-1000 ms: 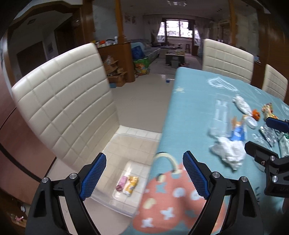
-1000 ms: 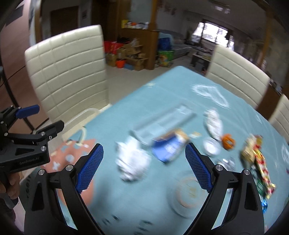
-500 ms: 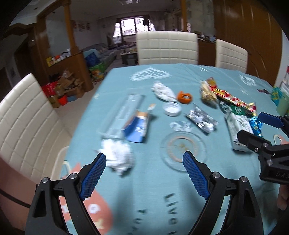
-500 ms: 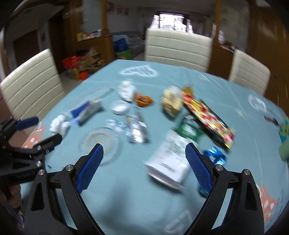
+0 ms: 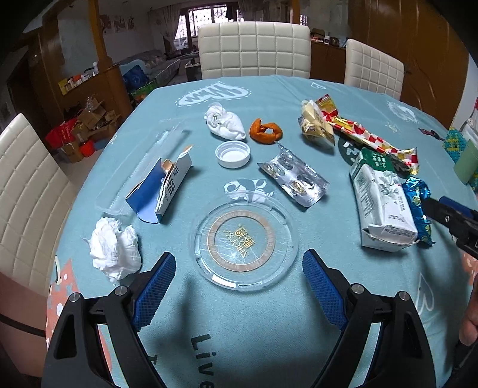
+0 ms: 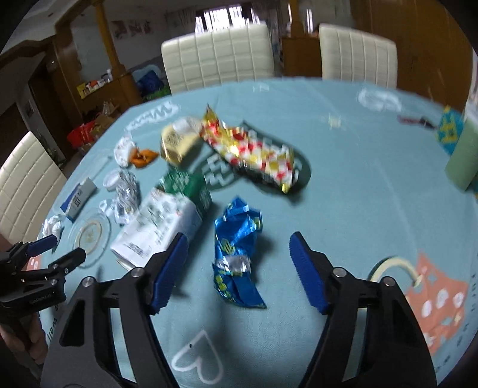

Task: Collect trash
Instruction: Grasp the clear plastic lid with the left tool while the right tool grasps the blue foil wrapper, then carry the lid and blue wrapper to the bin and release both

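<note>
Both claws hang released above a teal tabletop [image 5: 269, 322] scattered with trash. The left claw [image 5: 238, 282] hovers just short of a clear plastic lid [image 5: 244, 238], bare cloth beneath it. The right claw [image 6: 239, 271] straddles a crumpled blue wrapper [image 6: 237, 253], with open cloth to its right.

Blue wrapper [image 6: 237, 253] – crumpled, flat on cloth

Soft daylight from far windows [image 5: 206, 19] lights the table [image 5: 269, 322] evenly, casting faint shadows. The left view is sharp; the right view smears with motion blur. Fisheye edges bend and darken.
</note>
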Demonstrator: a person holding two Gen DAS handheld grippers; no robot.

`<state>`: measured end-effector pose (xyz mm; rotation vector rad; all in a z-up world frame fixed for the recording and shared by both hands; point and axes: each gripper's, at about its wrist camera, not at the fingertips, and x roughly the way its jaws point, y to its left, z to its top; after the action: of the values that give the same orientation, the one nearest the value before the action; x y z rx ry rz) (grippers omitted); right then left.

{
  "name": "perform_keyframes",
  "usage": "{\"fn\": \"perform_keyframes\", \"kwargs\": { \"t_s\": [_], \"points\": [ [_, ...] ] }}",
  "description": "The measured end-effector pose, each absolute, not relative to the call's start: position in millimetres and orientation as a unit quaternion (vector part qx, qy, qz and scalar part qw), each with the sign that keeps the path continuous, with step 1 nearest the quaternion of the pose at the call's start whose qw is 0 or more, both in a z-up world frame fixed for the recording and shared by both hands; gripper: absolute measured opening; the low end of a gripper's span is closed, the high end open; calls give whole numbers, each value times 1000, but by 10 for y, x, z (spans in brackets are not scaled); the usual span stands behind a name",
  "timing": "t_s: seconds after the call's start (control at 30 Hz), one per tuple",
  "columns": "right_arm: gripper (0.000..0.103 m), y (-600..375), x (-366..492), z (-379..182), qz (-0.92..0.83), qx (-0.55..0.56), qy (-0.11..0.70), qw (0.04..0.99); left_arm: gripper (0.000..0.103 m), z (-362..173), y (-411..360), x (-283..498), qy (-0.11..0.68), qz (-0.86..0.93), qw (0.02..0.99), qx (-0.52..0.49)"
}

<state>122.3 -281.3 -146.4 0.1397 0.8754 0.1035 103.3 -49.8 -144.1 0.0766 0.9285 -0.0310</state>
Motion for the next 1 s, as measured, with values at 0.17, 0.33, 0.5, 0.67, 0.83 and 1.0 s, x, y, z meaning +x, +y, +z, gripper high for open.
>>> {"fn": "perform_keyframes", "kwargs": {
  "t_s": [0.17,0.33,0.5,0.67,0.83,1.0],
  "points": [
    [69,-2804,1274,-1645,53,70,440,894,85,-1556,-500,1110,467,-12,884,34],
    [69,-2777,1302,-1704,49,62,440,894,86,-1632,-534,1184,474,-14,880,33],
    [69,-2744,1321,-1705,46,51,437,897,91,-1657,-518,1292,476,-10,879,23],
    [39,-2709,1325,-1698,39,34,431,901,92,-1650,-520,1328,470,-11,882,25],
    [32,-2728,1321,-1687,49,47,430,900,86,-1610,-521,1254,455,-14,890,35],
    [32,-2657,1281,-1602,46,37,421,905,85,-1510,-453,1177,437,-7,899,40]
  ]
}}
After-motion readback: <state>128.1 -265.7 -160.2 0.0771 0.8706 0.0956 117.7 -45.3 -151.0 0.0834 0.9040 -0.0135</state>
